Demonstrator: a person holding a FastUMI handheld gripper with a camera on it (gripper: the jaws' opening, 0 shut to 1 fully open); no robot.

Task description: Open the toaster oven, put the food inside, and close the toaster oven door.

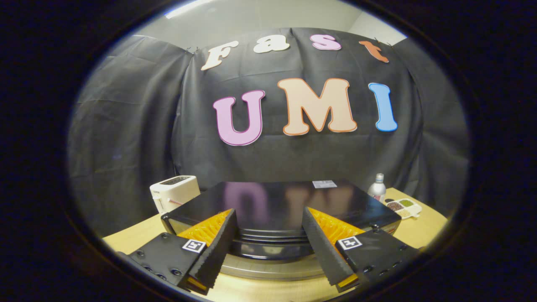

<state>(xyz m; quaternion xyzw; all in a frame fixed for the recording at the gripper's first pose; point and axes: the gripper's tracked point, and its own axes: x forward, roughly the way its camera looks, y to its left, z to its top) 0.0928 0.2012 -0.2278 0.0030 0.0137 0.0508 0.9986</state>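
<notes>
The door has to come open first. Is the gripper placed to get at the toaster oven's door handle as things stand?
Probably yes. The gripper is open, its fingers spread either side of the toaster oven front, and what looks like the door handle lies between them with nothing in the way. Whether the fingers touch it is unclear.

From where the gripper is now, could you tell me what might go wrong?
1. The gripper is open and above the toaster oven; its fingers straddle the front top edge and could knock the glossy top on the way down.
2. No food shows, so the loading step may need a search.
</notes>
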